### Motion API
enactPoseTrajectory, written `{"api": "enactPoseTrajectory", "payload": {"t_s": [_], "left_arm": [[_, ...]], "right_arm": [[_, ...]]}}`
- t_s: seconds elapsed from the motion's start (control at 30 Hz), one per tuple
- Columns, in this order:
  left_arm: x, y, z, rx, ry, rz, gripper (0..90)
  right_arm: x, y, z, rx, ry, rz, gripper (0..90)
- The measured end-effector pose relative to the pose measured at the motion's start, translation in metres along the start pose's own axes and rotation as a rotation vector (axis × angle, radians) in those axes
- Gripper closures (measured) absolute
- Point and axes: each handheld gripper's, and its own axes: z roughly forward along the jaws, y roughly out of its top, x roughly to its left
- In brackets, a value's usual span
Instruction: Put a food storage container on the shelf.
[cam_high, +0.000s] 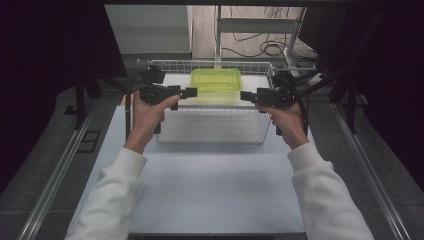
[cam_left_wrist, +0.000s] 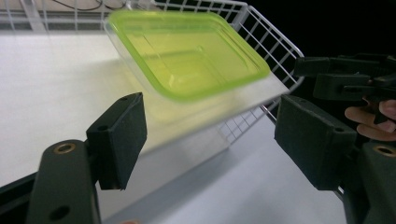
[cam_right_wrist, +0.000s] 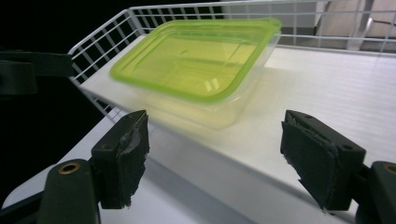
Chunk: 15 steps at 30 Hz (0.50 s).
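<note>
No legible text, seemingly, on anything.

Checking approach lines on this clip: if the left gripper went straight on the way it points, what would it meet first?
Most likely the green-lidded box in the wire basket. The left gripper is open and aimed at the box's near side. It may have to clear the basket's near wall first; depth is hard to judge.

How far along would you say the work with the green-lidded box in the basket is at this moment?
Early. The box sits in the wire basket, lid on and untouched. The left gripper and right gripper are open on either side of it, apart from it. Closing in, gripping and whatever follows remain.
</note>
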Motion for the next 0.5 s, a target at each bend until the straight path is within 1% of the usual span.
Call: {"api": "enactPoseTrajectory", "payload": {"t_s": [0.1,0.23,0.33,0.5], "left_arm": [[-0.007,-0.009,-0.006,0.007,-0.016,0.012,25.2],[-0.016,-0.021,-0.012,0.02,-0.013,0.037,26.2],[-0.019,-0.031,-0.014,0.038,-0.015,0.041,26.2],[-0.021,-0.052,-0.016,0.067,-0.021,0.054,26.1]], "right_arm": [[0.005,-0.009,-0.01,-0.009,0.033,-0.011,24.2],[0.009,-0.019,-0.018,-0.005,0.048,-0.029,24.4],[0.01,-0.029,-0.022,0.001,0.058,-0.043,24.6],[0.009,-0.049,-0.026,0.0,0.086,-0.041,25.2]]}}
